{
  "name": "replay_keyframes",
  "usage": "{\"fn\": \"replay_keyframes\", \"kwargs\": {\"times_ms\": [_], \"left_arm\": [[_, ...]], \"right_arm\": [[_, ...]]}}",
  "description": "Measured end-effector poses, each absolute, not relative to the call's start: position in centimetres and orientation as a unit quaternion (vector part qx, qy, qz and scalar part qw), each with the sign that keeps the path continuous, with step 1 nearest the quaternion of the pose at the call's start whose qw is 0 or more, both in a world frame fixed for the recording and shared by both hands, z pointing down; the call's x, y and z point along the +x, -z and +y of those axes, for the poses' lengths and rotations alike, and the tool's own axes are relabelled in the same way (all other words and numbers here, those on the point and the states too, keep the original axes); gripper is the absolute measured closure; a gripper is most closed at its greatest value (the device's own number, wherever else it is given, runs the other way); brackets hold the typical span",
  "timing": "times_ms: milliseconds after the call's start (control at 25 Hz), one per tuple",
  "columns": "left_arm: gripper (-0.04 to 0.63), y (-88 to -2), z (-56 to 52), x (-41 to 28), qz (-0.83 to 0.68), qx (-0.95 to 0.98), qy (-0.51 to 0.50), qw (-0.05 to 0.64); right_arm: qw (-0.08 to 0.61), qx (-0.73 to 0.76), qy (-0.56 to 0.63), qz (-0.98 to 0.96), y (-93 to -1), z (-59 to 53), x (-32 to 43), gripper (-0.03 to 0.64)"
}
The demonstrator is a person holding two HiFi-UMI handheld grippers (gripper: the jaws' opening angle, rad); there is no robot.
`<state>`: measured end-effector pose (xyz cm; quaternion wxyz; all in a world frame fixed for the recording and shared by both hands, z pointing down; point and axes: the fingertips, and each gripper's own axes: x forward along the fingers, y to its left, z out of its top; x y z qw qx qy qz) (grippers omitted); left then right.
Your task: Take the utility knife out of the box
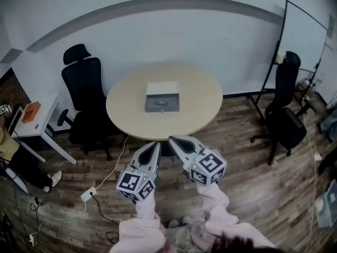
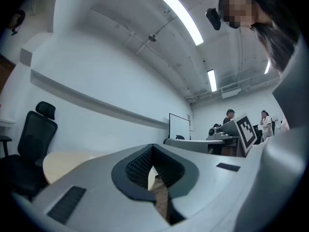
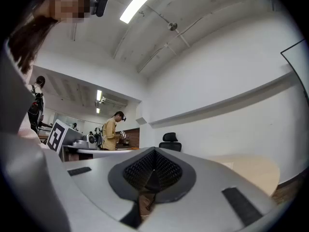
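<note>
Pink sleeves [image 1: 143, 217] carry both grippers side by side at six o'clock in the head view, held about level and aimed toward twelve o'clock, their marker cubes nearest the person. The left gripper [image 1: 153, 145] has its jaws clenched on nothing, pads meeting at the tip in its own view [image 2: 153, 148]. The right gripper [image 1: 173, 139] is likewise closed and empty, pads pressed together [image 3: 154, 152].

The utility knife [image 1: 161, 104] lies flat inside the open grey box [image 1: 162, 110] near the middle of the round wooden table [image 1: 129, 107], at twelve o'clock from the grippers and well apart from them. Its long axis runs from nine to three o'clock; which end is the blade is too small to tell. The box's pale lid [image 1: 162, 88] lies back on the far side.

Only the table's near rim lies between the grippers and the box. A black office chair [image 1: 83, 91] stands at ten o'clock, another [image 1: 285, 101] at two o'clock beside a whiteboard [image 1: 304, 44]. A white power strip [image 1: 88, 195] lies on the wood floor at eight o'clock.
</note>
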<state>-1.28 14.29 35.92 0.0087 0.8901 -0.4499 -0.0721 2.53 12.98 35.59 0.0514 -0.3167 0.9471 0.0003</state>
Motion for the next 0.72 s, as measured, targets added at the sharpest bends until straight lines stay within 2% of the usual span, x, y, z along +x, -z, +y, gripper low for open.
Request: {"fn": "replay_keyframes", "kwargs": {"times_ms": [720], "left_arm": [[0.595, -37.1, 10.8, 0.0, -0.451, 0.889, 0.075, 0.023]], "right_arm": [[0.061, -0.302, 0.02, 0.951, -36.6, 9.5, 4.6, 0.618]]}}
